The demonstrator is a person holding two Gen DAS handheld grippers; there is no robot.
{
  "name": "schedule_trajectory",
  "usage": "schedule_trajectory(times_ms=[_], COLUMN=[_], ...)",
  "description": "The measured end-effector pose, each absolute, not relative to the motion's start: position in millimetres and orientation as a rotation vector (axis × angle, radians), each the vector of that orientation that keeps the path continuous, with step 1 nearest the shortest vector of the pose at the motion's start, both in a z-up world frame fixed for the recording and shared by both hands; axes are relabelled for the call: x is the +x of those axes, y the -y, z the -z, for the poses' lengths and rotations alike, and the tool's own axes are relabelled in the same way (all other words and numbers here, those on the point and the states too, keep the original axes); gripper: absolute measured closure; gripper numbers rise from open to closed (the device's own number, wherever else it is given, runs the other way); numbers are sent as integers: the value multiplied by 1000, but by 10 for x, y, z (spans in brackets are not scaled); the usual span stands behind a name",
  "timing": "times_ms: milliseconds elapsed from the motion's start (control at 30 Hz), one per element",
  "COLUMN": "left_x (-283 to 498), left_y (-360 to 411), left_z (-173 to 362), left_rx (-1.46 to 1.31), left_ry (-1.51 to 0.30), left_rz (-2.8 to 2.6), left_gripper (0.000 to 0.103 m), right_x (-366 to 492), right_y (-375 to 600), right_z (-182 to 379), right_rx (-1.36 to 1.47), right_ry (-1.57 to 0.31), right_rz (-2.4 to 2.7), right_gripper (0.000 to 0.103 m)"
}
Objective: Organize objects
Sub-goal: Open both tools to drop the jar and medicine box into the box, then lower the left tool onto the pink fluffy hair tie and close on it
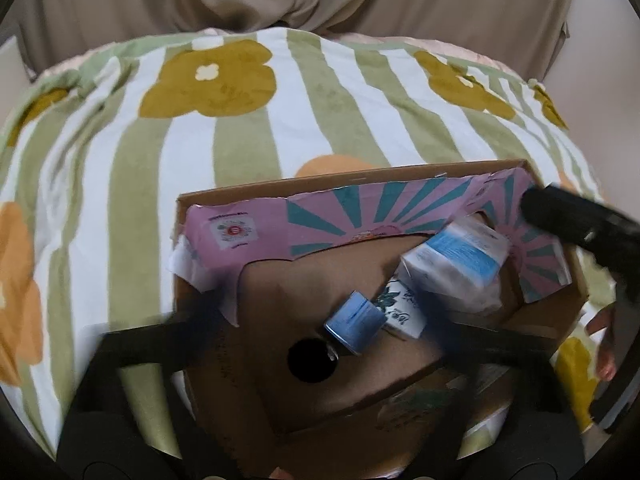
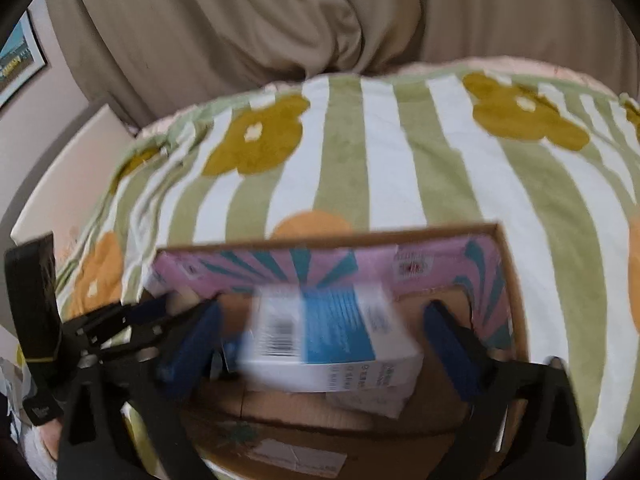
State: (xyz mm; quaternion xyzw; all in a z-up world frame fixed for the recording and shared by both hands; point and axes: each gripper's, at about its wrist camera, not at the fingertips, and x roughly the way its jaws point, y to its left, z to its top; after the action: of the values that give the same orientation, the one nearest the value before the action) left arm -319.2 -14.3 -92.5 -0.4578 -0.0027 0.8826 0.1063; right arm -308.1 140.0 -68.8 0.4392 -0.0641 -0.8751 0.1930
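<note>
An open cardboard box with a pink and teal lining stands on a striped flower blanket; it also shows in the right wrist view. Inside lie a white and blue carton, a small blue cylinder, a floral white packet and a black round lid. My left gripper is open above the box, fingers blurred. My right gripper is open with its blue pads either side of the white and blue carton, apart from it. It also shows at the box's right side in the left wrist view.
The green and white striped blanket with yellow and orange flowers covers the surface. Beige curtain folds hang behind. A framed picture hangs on the left wall. My left gripper shows at the left in the right wrist view.
</note>
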Motion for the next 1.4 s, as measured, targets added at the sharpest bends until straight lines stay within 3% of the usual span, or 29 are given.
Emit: schedule_trajectory(times_ms=[367, 733, 1000, 1400], left_x=[-2925, -2480, -1812, -598], left_y=[156, 236, 248, 247], left_z=[784, 274, -246, -565], left_rx=[-1269, -1142, -913, -719], left_ry=[29, 17, 7, -17], left_rz=[-2602, -2709, -2798, -2932], left_gripper=[0, 0, 0, 0], right_x=[-2911, -2595, -1967, -806], right_y=[-1452, -1412, -1392, -1602], right_z=[529, 251, -195, -530], right_rx=[1159, 1095, 908, 663], right_ry=[144, 92, -62, -77], right_rz=[2524, 2568, 2677, 2780], right_gripper=[0, 0, 0, 0])
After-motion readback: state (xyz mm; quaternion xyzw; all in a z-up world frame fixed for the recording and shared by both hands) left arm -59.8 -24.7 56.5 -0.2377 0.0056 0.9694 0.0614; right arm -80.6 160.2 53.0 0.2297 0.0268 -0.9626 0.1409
